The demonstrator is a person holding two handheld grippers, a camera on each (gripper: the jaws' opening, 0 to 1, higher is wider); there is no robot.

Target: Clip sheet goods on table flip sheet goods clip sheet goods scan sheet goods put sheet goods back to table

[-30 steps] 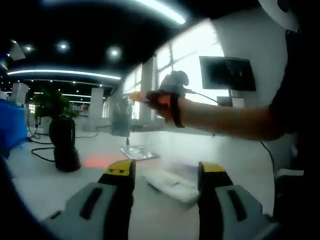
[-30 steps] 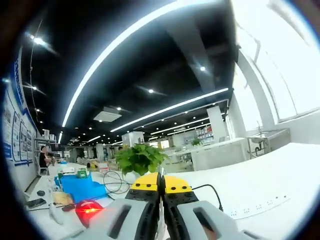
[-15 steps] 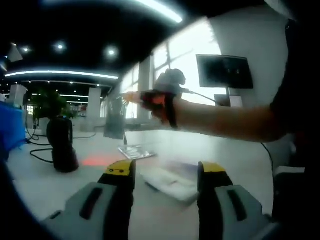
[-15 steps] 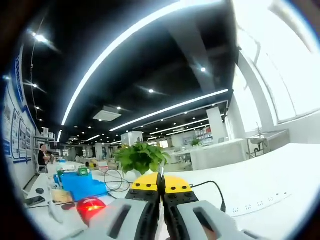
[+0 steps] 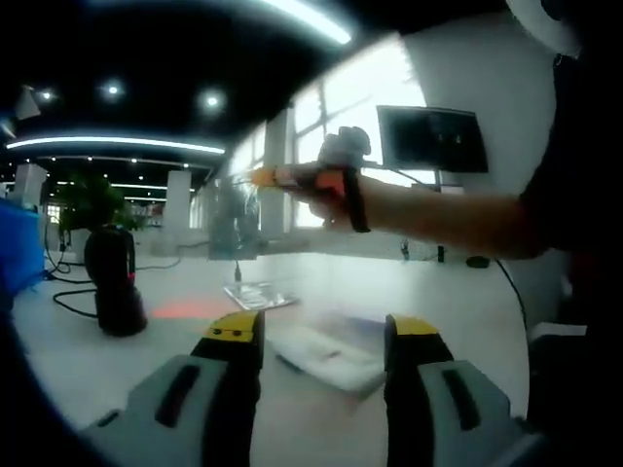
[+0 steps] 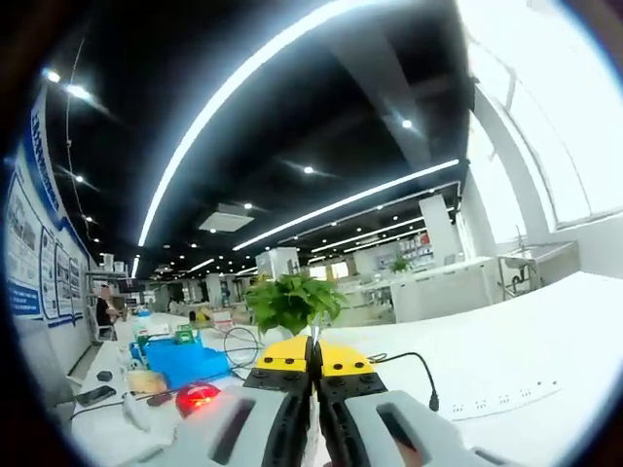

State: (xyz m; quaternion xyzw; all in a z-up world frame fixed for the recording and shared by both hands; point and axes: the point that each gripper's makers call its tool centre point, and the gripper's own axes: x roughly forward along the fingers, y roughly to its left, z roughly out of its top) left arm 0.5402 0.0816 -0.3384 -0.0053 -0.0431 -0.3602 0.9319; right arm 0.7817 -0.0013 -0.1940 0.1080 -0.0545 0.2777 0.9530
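- The right gripper (image 6: 314, 362) is pinching a thin clear sheet (image 5: 234, 216) between jaws pressed together; in the right gripper view only the sheet's edge is showing, as a pale sliver rising from the seam between the yellow tips.
- In the left gripper view that same gripper is reaching in from the right, held in a hand (image 5: 336, 185), and the sheet is hanging down from its tip, well above the table (image 5: 127, 365).
- The step in hand looks like the scan: the sheet is hanging near the black scanner (image 5: 109, 282), and a red glow (image 5: 190, 309) is lying on the table below it.
- To do it well, the sheet's printed face should be turning toward the scanner and holding steady in the red beam; the grip should be staying firm near the edge so the sheet is not swinging or slipping.
- The left gripper (image 5: 321, 336) is sitting low with its jaws apart and nothing between them; a white packet (image 5: 326, 355) is lying on the table just beyond, in line with the gap.
- A flat pack (image 5: 261, 296) is lying farther out.
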